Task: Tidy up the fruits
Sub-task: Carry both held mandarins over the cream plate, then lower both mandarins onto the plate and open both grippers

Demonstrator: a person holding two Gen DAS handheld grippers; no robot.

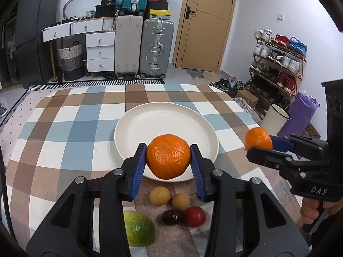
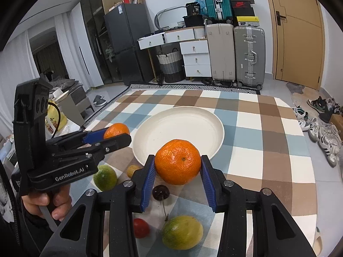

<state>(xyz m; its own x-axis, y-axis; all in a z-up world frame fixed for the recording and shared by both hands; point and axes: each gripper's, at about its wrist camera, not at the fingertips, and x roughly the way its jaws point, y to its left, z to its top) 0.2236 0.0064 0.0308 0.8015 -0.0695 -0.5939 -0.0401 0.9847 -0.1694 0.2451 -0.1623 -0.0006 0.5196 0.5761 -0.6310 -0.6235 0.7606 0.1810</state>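
Left wrist view: my left gripper (image 1: 168, 156) pinches an orange (image 1: 168, 156) between its two blue pads. Both pads press on the fruit's sides, so the fingers stand only as far apart as the orange is wide. The held orange hangs in front of the near rim of the white plate (image 1: 150, 124), which sits just beyond my fingertips on the checked tablecloth (image 1: 64, 128).

Below and behind my left fingers, loose fruit lies on the cloth:
- two small yellow-brown fruits (image 1: 159, 196), side by side;
- a dark cherry (image 1: 171, 216) touching a red cherry tomato (image 1: 195, 216);
- a green citrus (image 1: 139, 228), under my left finger.

To the right of my left fingers, my right gripper (image 1: 260, 144) appears side-on, closed on a second orange (image 1: 258, 138).

In the right wrist view, my right gripper (image 2: 178, 162) holds that second orange (image 2: 178, 161) the same way: both blue pads contact its sides. The plate (image 2: 182, 126) lies just past the fingertips. Under my right fingers lie a dark cherry (image 2: 160, 191) with its stem, a red tomato (image 2: 141, 228) and a green-yellow citrus (image 2: 182, 232). To the left of my right fingers, my left gripper (image 2: 120, 133) carries its orange (image 2: 116, 129), with another green citrus (image 2: 105, 177) below it.
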